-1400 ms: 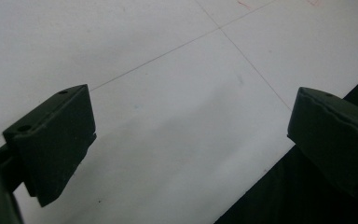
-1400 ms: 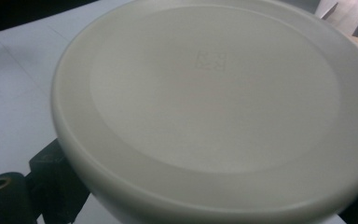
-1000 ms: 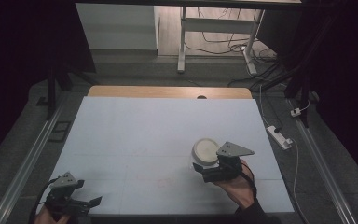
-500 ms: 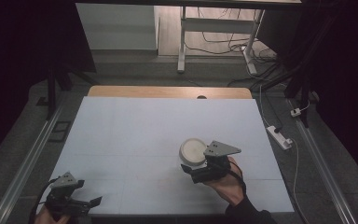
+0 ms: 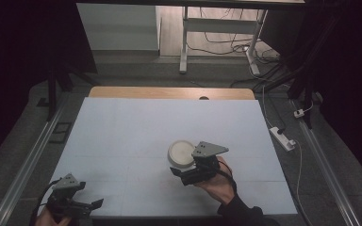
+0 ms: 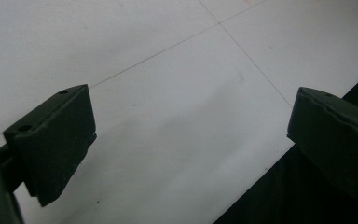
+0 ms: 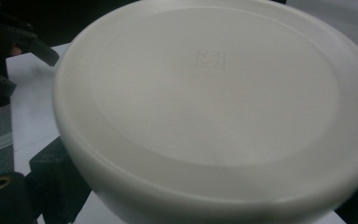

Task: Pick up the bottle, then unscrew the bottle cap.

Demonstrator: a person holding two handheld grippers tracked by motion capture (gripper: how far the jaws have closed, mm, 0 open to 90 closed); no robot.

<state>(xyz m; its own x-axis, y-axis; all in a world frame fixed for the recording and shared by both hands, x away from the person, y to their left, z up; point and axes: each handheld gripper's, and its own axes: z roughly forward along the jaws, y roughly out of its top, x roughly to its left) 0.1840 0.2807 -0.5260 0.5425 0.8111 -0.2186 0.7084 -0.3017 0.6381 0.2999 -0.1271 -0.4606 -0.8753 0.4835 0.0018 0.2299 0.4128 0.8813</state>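
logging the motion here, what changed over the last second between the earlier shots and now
The right hand-held gripper carried the round white container leftward across the white table, toward the middle; the container sits between its jaws throughout, so nothing was picked up or let go. The left hand-held gripper stayed at the near left corner, jaws open and empty.

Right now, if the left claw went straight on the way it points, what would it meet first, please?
Probably nothing: the left claw stands open, with bare white table between its jaws. Depth is uncertain.
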